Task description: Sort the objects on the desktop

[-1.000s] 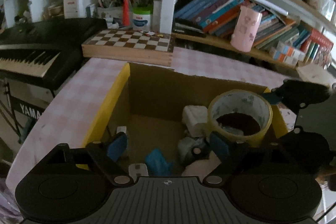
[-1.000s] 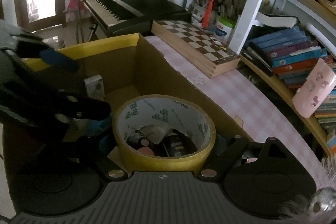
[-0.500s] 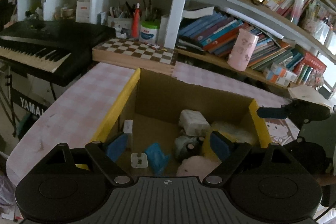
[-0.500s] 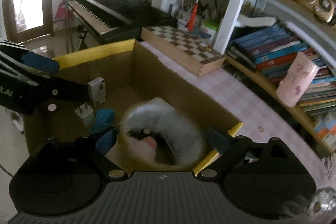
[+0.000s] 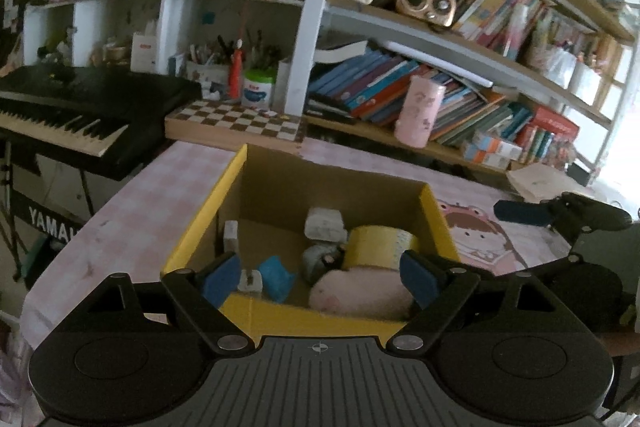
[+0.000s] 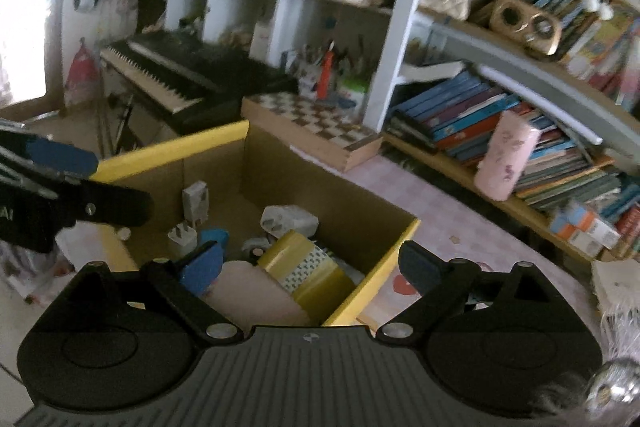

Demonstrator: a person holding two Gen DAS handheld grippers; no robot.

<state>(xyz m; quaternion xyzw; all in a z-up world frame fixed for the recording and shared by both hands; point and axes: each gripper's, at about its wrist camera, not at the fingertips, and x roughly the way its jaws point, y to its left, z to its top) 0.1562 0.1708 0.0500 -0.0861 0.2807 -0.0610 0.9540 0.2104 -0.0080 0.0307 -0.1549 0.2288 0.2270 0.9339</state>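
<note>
An open cardboard box with yellow-edged flaps (image 5: 230,187) (image 6: 376,279) stands on the pink checked desk. In it lie a yellow tape roll (image 5: 380,245) (image 6: 308,267), a pink plush thing (image 5: 360,293) (image 6: 256,295), a white charger (image 5: 324,223) (image 6: 288,221), a blue object (image 5: 276,277), white plugs (image 6: 182,239) and a small white box (image 5: 231,233) (image 6: 196,199). My left gripper (image 5: 320,275) is open and empty above the box's near edge. My right gripper (image 6: 308,265) is open and empty above the box's right corner.
A chessboard box (image 5: 236,121) lies behind the carton. A black keyboard (image 5: 60,107) stands at the left. A pink cup (image 5: 418,115) sits on the low bookshelf. A cartoon mat (image 5: 476,239) covers the desk to the right of the carton.
The right gripper held the tape roll over the box, opened, and the roll now lies inside. Both grippers have pulled up and back from the box.
</note>
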